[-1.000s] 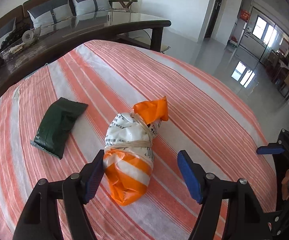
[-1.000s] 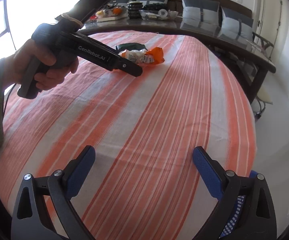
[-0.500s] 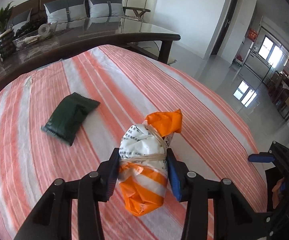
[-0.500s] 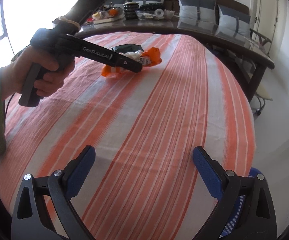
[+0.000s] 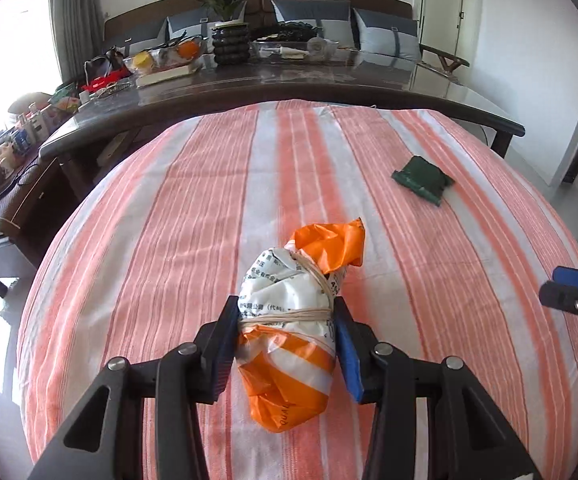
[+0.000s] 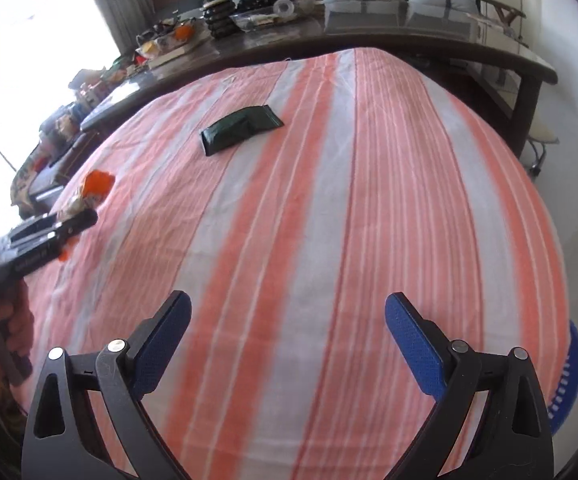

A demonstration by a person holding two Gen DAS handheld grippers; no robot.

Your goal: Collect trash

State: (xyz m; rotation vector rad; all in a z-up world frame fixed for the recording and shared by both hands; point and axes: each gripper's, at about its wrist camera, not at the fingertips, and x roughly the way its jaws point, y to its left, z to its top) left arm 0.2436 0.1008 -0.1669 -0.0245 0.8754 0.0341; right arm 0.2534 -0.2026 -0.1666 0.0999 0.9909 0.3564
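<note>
- Since a second ago we have closed our left gripper [image 5: 287, 344] on the orange-and-white bundle [image 5: 293, 320]; its jaws had just been closing, and both pads now press the bundle's sides at the rubber-banded waist.
- We have also swung that gripper round, so the dark green packet [image 5: 423, 179], which lay left of the bundle before, now lies beyond it to the right on the striped cloth [image 5: 193, 208].
- Whether the bundle is lifted clear of the cloth or resting on it, we cannot tell.
- Our right gripper [image 6: 289, 332] is released, its blue pads wide apart with nothing but cloth between them.
- From the right wrist view, the green packet [image 6: 241, 130] lies well ahead, and the bundle [image 6: 89, 192] sits left of the packet, near the cloth's edge, pinched in the left gripper [image 6: 71, 222].
- Behind the packet runs a long dark table [image 5: 329, 80] crowded with a potted plant [image 5: 225, 20] and clutter.
</note>
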